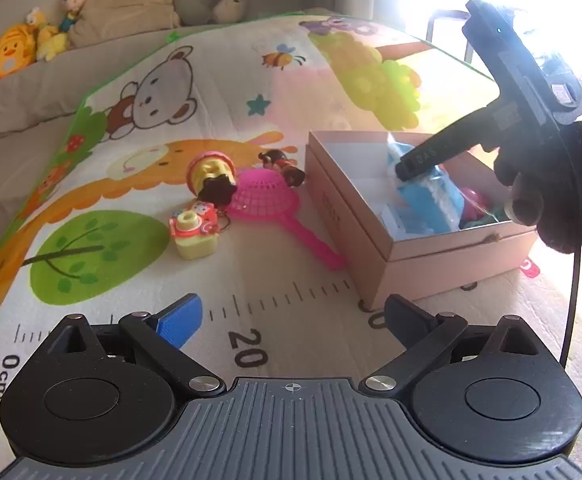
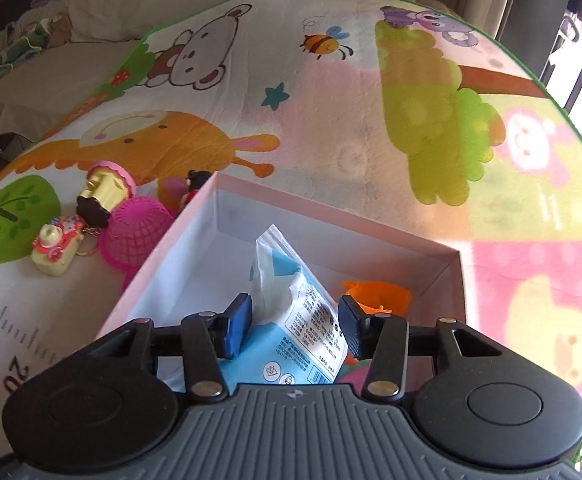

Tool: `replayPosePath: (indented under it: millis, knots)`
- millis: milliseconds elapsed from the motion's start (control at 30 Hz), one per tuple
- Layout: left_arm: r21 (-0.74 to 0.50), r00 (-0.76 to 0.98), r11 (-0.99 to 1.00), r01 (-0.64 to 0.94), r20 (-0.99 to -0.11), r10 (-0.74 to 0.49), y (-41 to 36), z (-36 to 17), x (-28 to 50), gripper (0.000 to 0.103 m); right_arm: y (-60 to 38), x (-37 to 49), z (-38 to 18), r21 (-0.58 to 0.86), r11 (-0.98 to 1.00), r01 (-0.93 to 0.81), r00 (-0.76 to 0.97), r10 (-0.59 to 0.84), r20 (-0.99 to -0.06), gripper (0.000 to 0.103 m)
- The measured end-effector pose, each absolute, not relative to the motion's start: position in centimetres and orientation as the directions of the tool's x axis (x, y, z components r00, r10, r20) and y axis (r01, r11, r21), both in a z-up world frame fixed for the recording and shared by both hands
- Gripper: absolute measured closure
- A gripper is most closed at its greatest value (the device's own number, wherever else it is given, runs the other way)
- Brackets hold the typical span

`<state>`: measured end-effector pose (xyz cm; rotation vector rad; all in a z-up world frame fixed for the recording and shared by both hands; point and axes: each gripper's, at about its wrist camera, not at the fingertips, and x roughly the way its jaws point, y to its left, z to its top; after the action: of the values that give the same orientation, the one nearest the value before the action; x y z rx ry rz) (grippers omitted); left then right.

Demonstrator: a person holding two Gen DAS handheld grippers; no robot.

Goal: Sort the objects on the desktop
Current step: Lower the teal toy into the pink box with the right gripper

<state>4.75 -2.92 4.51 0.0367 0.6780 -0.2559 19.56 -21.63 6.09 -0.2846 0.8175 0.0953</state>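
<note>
A pink cardboard box [image 1: 419,256] sits on the cartoon play mat; it also shows in the right wrist view [image 2: 331,216]. My right gripper [image 2: 293,326] is inside the box, its jaws on either side of a blue and white tissue pack [image 2: 303,320], also seen from the left [image 1: 431,196]. My left gripper [image 1: 291,320] is open and empty, low over the mat in front of the box. Left of the box lie a pink strainer [image 1: 267,196], a yellow toy camera [image 1: 193,232], a gold and pink toy [image 1: 211,172] and a small doll [image 1: 283,164].
An orange item [image 2: 375,296] and a pink item [image 1: 473,200] lie in the box. A sofa with plush toys [image 1: 23,44] and cushions runs behind the mat. Bright window light is at the right.
</note>
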Motion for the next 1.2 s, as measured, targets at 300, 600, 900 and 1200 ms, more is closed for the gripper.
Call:
replayPosePath:
  millis: [300, 600, 900, 1200]
  knots:
    - [-0.067, 0.746, 0.975, 0.212, -0.633, -0.206, -1.8, 3.9, 4.8, 0.002, -21.2, 19.5, 5.7, -0.082, 0.977, -0.196, 0.656, 0.068, -0.752, 0.053]
    - [-0.079, 0.743, 0.987, 0.141, -0.65, -0.158, 0.2, 3.4, 5.4, 0.0, -18.1, 19.9, 5.6, -0.067, 0.96, -0.27, 0.627, 0.123, -0.769, 0.046]
    - [-0.041, 0.769, 0.997, 0.062, -0.635, -0.074, 2.3, 2.6, 7.4, 0.0, -19.0, 20.9, 11.7, 0.032, 0.976, -0.216, 0.629, 0.164, -0.76, 0.029]
    - [-0.067, 0.775, 0.996, 0.067, -0.625, -0.094, 5.2, 2.3, 8.2, 0.0, -11.8, 33.7, 8.6, 0.033, 0.969, -0.245, 0.53, 0.162, -0.832, 0.056]
